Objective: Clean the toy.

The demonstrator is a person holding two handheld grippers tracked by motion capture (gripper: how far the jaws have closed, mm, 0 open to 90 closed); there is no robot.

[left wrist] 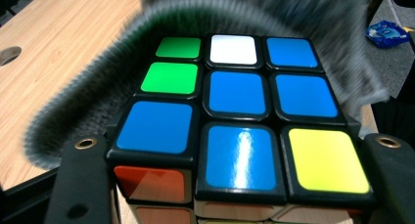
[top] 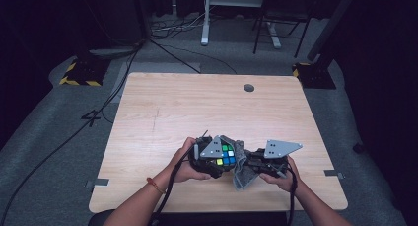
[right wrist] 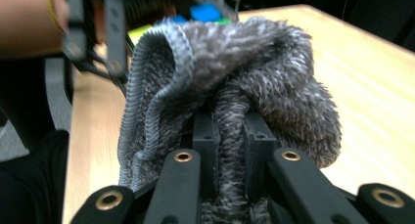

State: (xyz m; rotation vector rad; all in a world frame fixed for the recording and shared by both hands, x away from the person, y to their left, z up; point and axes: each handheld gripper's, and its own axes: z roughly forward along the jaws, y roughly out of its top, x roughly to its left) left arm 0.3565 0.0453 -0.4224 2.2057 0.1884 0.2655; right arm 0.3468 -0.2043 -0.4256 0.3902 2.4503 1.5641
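Left gripper (top: pixel 217 159) clamped on puzzle cube (left wrist: pixel 240 131), held near the desk's (top: pixel 162 107) front edge. Right gripper (right wrist: pixel 230 136) jaws nearly together, pinching a fold of grey cloth (right wrist: pixel 235 77) pressed against the cube.

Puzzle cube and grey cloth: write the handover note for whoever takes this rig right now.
Left tongs: shut on the puzzle cube, held just above the table near its front edge.
Right tongs: shut on a pinched fold of the grey cloth.
Position: the cloth is bunched against the cube's far and right sides; the cube's top face, mostly blue with green, white and yellow squares, is uncovered.
Done: both things are gripped and brought together.
Left: apparently wiping the cube's faces; how much is wiped cannot be told.
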